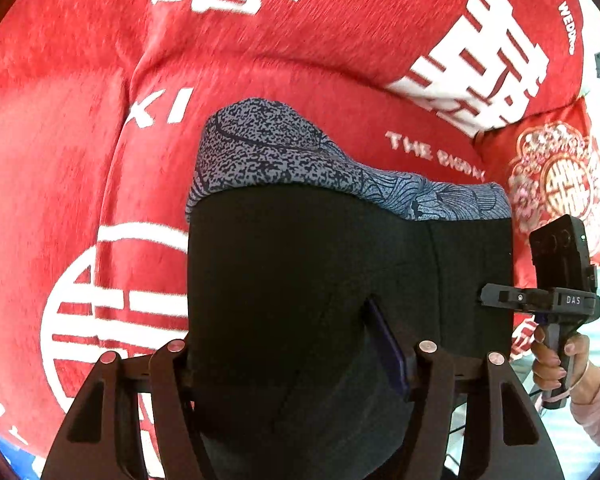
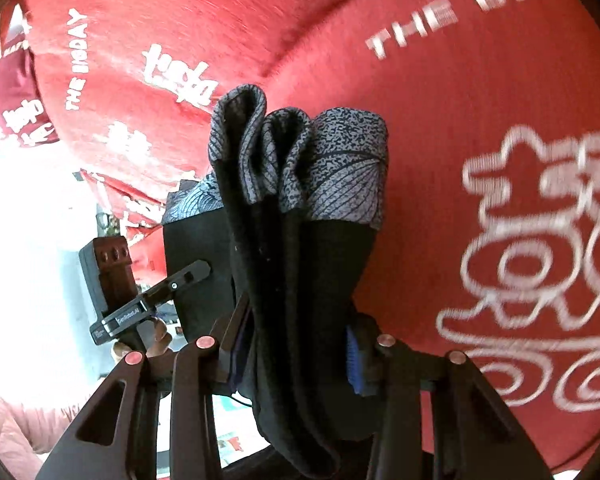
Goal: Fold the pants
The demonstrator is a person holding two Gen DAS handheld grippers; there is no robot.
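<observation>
Red blanket (image 1: pixel 300 60), white printed characters

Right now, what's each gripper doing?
Left gripper: shut on the pants.
Right gripper: shut on the pants, bunched in folds.

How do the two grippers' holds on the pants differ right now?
The left gripper clamps a broad, flat black panel of the pants; the right gripper pinches a narrower bunch of several folded layers. The patterned grey cuff lies spread above the left, but stands in stacked folds above the right. Both are shut on the fabric over the red blanket.
</observation>
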